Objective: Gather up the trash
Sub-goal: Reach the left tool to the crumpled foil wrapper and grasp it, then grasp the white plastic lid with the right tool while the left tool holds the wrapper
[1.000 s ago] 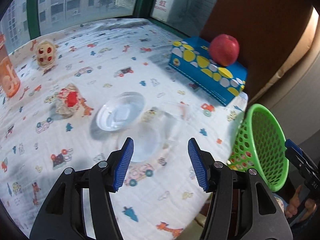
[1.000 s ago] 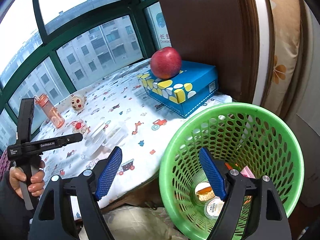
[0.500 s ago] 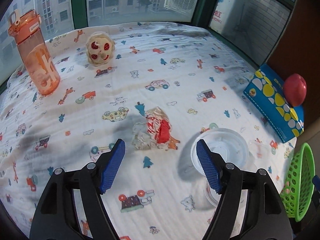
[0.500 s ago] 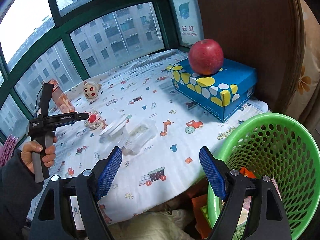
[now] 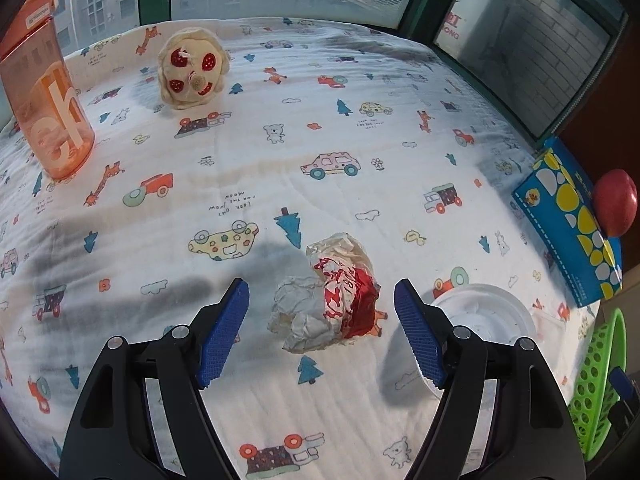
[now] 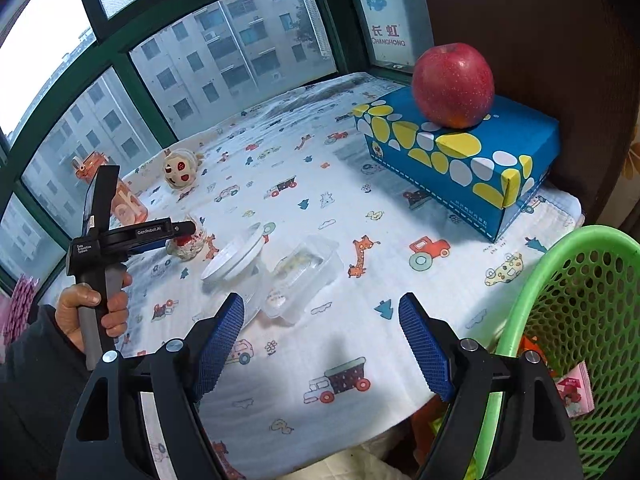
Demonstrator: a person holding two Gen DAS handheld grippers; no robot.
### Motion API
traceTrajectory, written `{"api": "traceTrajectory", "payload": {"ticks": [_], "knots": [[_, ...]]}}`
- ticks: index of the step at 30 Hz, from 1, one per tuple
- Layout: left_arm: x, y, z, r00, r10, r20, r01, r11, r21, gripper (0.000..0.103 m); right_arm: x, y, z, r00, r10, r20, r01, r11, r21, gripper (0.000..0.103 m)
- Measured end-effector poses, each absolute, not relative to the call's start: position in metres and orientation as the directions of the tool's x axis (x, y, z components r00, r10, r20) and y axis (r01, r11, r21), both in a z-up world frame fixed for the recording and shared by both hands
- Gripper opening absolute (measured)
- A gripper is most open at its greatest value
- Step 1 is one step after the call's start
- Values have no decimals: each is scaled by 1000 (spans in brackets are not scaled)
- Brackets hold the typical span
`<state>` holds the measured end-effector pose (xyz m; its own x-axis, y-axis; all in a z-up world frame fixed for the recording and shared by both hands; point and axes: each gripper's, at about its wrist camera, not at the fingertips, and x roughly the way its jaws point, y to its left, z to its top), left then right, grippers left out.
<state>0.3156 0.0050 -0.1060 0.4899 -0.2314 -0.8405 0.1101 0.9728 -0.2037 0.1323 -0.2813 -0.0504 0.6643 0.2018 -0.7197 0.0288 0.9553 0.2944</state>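
A crumpled white and red wrapper (image 5: 328,304) lies on the printed cloth. My left gripper (image 5: 320,282) hangs open just above it, one pad on each side and neither touching. The right wrist view shows the same wrapper (image 6: 186,246) under that left gripper (image 6: 188,232). A white lid on a clear cup (image 6: 236,256) lies tipped beside a clear plastic box (image 6: 304,276). My right gripper (image 6: 320,304) is open with nothing between its pads, above the cloth near the front edge. The green basket (image 6: 580,312) with some trash inside stands to its right.
An orange bottle (image 5: 44,100) and a round plush toy (image 5: 192,68) stand at the far left. A blue tissue box (image 6: 460,160) bears a red apple (image 6: 452,84) at the right, against a brown wall. Windows close off the back. A hand (image 6: 92,308) holds the left gripper.
My left gripper swung left from over the cup and lid to over the wrapper, and its jaws widened. My right gripper moved left, off the basket and over the table's edge.
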Motion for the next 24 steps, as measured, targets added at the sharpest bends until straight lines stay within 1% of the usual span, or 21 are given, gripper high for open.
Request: {"api": "traceTrajectory", "payload": {"ticks": [3, 5, 7, 10, 15, 20, 24], "knots": [[320, 5, -110, 486, -245, -839, 117, 970, -215, 69, 139, -277, -50, 660, 207, -722, 24, 955, 296, 77], [322, 5, -114, 475, -258, -841, 121, 966, -228, 55, 144, -274, -51, 656, 213, -724, 15, 955, 295, 77], [324, 6, -116, 467, -292, -835, 126, 956, -263, 47, 148, -269, -50, 653, 218, -725, 2, 957, 290, 77], [321, 5, -113, 482, -288, -827, 143, 958, -249, 42, 153, -261, -50, 644, 231, -730, -35, 961, 273, 77], [315, 16, -102, 504, -293, -812, 136, 956, -261, 39, 164, -242, -49, 628, 252, -737, -115, 966, 232, 77], [303, 35, -88, 527, -289, -799, 122, 956, -266, 39, 181, -219, -51, 611, 264, -746, -189, 964, 187, 88], [294, 51, -82, 537, -289, -792, 102, 955, -279, 39, 196, -193, -57, 581, 264, -770, -265, 956, 127, 91]]}}
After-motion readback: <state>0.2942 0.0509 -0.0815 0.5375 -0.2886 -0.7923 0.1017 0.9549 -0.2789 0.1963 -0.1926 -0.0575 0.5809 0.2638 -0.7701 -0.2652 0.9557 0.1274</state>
